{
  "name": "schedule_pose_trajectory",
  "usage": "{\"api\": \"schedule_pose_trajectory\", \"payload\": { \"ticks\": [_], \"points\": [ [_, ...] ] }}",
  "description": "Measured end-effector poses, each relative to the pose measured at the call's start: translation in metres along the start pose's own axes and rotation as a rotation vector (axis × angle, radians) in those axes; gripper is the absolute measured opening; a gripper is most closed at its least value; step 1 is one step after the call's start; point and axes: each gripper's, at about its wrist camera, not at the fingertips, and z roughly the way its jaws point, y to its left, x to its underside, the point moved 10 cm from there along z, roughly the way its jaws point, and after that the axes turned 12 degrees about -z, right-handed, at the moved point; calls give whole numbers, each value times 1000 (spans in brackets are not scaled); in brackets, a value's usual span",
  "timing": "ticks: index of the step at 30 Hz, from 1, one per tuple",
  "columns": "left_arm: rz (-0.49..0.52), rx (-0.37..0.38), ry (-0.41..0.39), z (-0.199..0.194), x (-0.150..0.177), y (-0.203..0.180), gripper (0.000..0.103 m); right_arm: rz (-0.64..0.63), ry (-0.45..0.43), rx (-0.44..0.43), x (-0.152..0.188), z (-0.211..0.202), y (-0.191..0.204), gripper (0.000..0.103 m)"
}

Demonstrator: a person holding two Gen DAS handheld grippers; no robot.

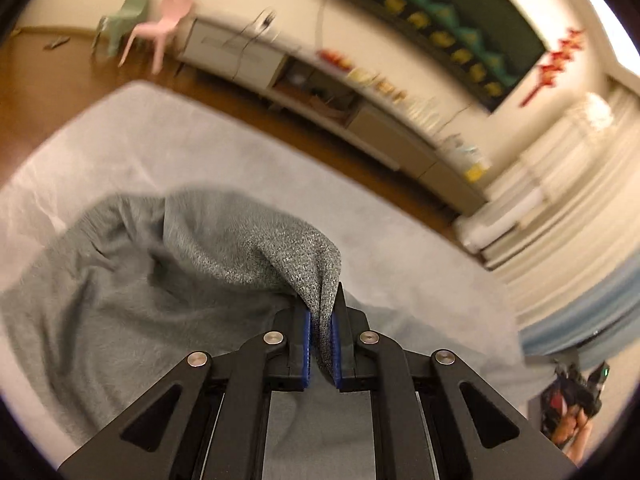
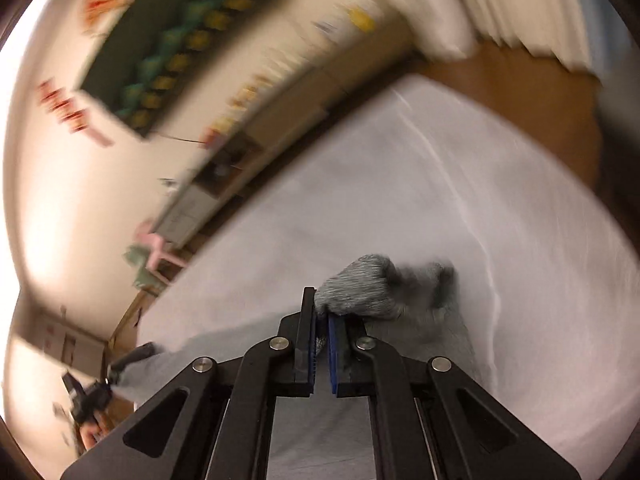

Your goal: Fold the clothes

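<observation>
Left tool point(image 1: 322, 316) and right tool point(image 2: 322, 320) each pinching gray knit garment point(image 1: 180, 248), cloth bunched just ahead, over white sheet point(image 1: 120, 132).

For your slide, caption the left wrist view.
Left gripper shut on grey garment, lifting it above the pale sheet.

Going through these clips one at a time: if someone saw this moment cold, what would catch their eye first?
First, the grey knit garment, pinched between the blue pads of the left tongs and trailing down onto the pale grey sheet. In the right wrist view, the right tongs grip another bunched part of the same cloth, blurred by motion. Behind, a pink chair stands on the wooden floor at top left, beside a long low cabinet.
</observation>
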Motion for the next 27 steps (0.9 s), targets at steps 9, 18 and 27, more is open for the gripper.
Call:
{"api": "schedule_pose_trajectory", "payload": {
  "ticks": [9, 18, 27],
  "points": [
    [-60, -167, 183, 14, 104, 92, 8, 22, 292, 88, 109, 11, -52, 5],
    [-43, -60, -22, -27, 12, 19, 8, -128, 126, 84, 7, 9, -7, 5],
    [-58, -184, 144, -10, 116, 95, 8, -155, 282, 120, 79, 19, -35, 5]
  ]
}}
